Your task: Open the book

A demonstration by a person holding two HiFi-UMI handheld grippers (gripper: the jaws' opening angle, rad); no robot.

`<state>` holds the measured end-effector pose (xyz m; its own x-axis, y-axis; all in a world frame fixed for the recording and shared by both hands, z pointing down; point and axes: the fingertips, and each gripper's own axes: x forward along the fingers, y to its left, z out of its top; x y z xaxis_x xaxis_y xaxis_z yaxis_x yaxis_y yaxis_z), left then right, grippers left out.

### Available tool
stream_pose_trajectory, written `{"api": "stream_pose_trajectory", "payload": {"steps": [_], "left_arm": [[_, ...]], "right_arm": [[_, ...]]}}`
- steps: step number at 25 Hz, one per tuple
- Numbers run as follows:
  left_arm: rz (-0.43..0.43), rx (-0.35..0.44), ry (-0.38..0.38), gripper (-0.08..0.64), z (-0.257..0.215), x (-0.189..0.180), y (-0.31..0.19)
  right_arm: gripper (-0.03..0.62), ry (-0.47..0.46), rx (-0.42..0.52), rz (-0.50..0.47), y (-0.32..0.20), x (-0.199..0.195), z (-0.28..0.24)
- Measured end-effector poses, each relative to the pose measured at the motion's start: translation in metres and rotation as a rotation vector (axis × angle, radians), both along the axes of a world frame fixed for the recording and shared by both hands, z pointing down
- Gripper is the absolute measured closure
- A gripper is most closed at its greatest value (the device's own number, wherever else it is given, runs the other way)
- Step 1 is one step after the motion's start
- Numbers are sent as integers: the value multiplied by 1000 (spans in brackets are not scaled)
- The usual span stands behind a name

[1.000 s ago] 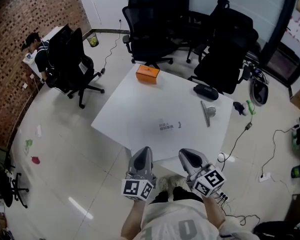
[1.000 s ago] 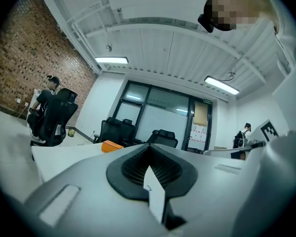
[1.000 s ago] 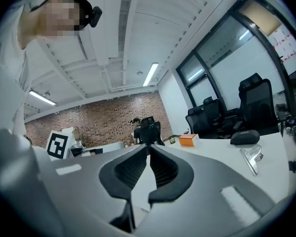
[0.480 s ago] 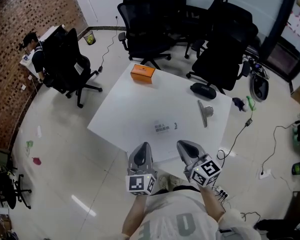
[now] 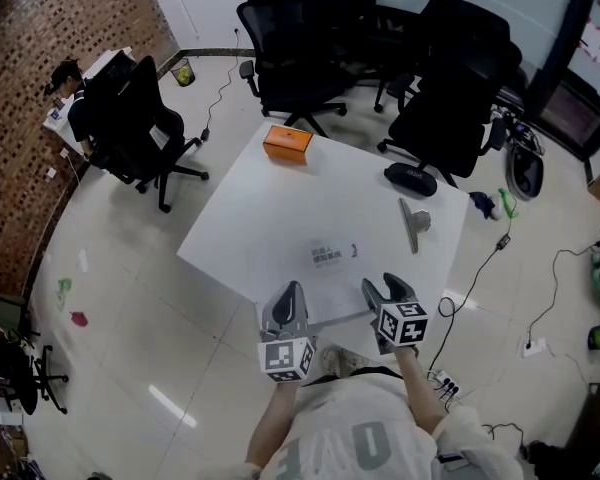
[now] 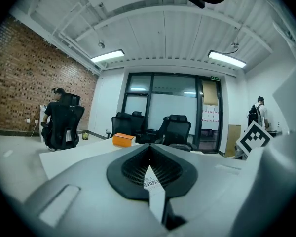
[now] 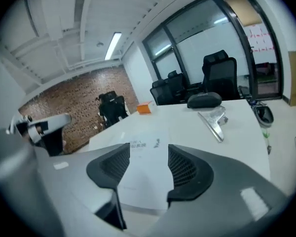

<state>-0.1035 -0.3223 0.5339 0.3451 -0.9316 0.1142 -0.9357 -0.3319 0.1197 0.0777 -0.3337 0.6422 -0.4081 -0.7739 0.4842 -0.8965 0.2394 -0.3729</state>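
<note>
book (image 5: 330, 268): matt white paper | table (image 5: 270, 193): smooth matt | floor (image 5: 150, 358): glossy tile | wall (image 5: 40, 98): rough brick

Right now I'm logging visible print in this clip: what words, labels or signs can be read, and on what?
"OE", as far as it shows: large letters on the person's shirt.
book cover: dark printed lines, too small to read.
green sign over the door: too blurred.
marker cubes: coded squares, no words.

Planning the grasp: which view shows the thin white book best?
Right gripper view: the thin white book lies large and close, near edge visible. Head view shows it faint on the white table; left gripper view, only a printed sliver.
</note>
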Motion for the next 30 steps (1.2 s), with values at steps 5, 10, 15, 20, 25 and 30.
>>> {"api": "stream_pose_trajectory", "payload": {"steps": [5,10,15,20,25,30], "left_arm": [[0,-36,-25,549,16,0,0],[8,-64,-37,549,27,6,3],[5,-77,-33,549,32,7,5],[15,-81,-55,549,34,5,8],[5,-78,-45,548,32,3,8],[4,-66,-45,548,27,0,8]], "right_arm": [[342,66,-131,-25,14,12,50],[342,80,-193,-46,21,8,69],[344,90,-221,-57,20,7,79],[385,145,-219,-102,24,2,83],[506,155,-200,-74,20,15,79],[541,163,-180,-57,20,16,71]]}}
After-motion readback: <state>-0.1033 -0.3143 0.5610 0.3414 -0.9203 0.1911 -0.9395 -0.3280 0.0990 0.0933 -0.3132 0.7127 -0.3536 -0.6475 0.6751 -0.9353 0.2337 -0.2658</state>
